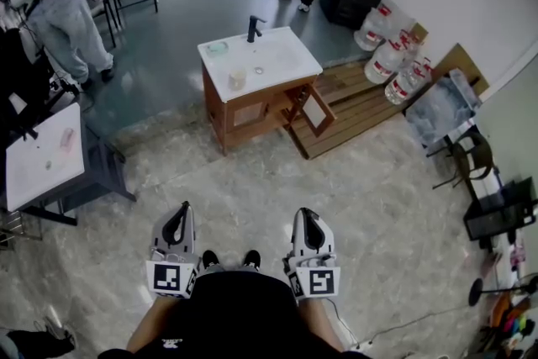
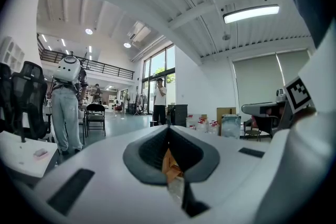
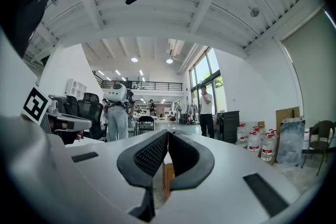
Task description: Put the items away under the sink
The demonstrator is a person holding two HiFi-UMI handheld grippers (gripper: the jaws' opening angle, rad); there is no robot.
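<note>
Low in the head view, the left claw (image 1: 178,213) and the right claw (image 1: 306,218) are both shut tight and hold nothing. Up in the middle stands the sink cabinet (image 1: 245,113), far off, its door (image 1: 316,111) open and a small cup (image 1: 238,79) on the worktop (image 1: 282,56). A fast reach could tip the cup or bump the door.

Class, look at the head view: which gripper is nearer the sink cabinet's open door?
Right. The right gripper sits almost straight below the open door in the head view; the left gripper is off to the lower left, farther away.
</note>
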